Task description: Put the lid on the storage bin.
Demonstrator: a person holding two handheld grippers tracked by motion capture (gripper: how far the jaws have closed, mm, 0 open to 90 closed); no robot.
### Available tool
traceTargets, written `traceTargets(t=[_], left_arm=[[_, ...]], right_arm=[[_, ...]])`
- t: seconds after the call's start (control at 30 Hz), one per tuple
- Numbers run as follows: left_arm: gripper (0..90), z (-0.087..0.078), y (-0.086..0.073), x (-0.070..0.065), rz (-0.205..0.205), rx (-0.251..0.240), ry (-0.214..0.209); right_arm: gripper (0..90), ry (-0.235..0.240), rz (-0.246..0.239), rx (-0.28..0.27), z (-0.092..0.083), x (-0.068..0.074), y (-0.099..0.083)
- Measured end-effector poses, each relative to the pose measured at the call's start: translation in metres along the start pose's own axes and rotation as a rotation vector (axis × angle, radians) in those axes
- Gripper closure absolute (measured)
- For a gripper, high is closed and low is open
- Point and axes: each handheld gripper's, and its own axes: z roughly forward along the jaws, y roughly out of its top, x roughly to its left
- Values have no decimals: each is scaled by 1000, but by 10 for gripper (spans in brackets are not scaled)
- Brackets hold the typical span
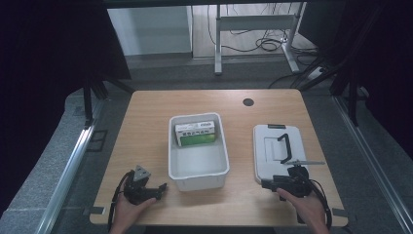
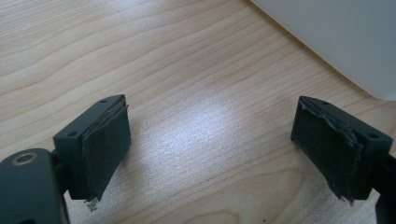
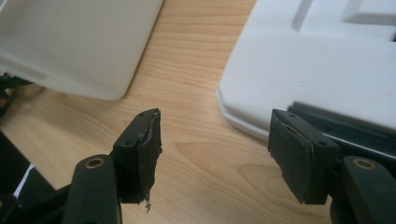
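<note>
Apparently I am near the finish: a green-and-white box point(image 1: 196, 134) lies inside the white bin point(image 1: 198, 174); its lid point(image 1: 277, 152), right of the bin, is not yet on. My left gripper point(image 1: 157, 190) and right gripper point(image 1: 269, 184), jaws apart, hold nothing.

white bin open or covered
Open: the white bin has no lid on; its lid lies flat on the table beside it, and a green box shows inside.
</note>
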Motion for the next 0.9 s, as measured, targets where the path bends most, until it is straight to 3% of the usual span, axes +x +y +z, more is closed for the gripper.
traceTargets(t=[0.4, 0.9], left_arm=[[118, 0, 0, 0, -2, 0, 1], [118, 0, 0, 0, -2, -1, 1]], right_arm=[[349, -21, 16, -17, -13, -2, 2], [350, -52, 20, -15, -31, -1, 19]])
